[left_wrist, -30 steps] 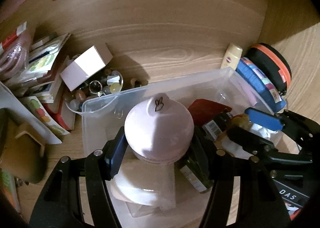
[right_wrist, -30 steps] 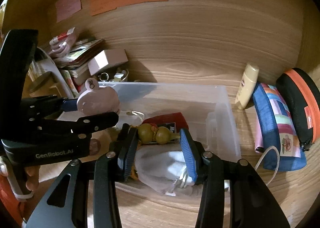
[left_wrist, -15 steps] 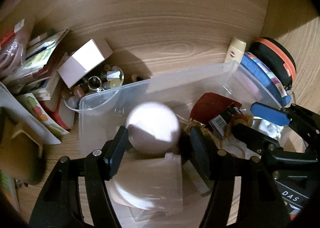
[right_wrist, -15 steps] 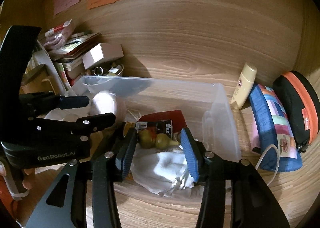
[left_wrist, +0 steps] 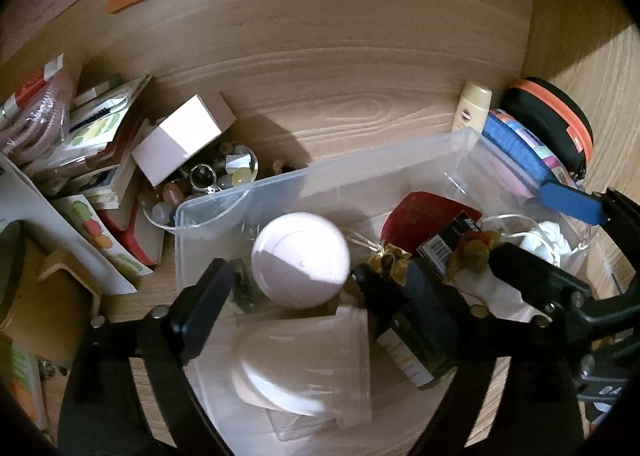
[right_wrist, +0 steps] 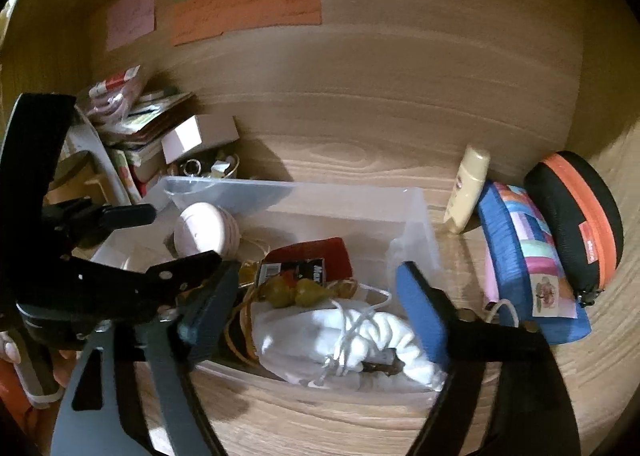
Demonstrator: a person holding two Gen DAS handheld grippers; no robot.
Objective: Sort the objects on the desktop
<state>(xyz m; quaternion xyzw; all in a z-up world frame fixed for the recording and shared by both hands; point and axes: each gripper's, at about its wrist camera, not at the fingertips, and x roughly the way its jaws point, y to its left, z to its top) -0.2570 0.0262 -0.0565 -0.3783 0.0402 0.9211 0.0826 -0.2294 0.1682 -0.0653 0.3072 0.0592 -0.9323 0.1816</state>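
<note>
We see the left gripper (left_wrist: 304, 296) with fingers spread wide, jaws just opened, the round pale-pink plastic ball-shaped object (left_wrist: 301, 259) lying loose between them inside the clear plastic storage bin (left_wrist: 360, 180). The right gripper (right_wrist: 316, 308) has also just opened, fingers apart and off the white drawstring cloth pouch (right_wrist: 360, 340), which sits in the bin's near right corner beside the two small olive gourd charms (right_wrist: 294, 292).

You've got one clear bin (right_wrist: 416, 216), one pink ball (left_wrist: 300, 256), two zip cases (right_wrist: 532, 256), three wall notes (right_wrist: 248, 8).
</note>
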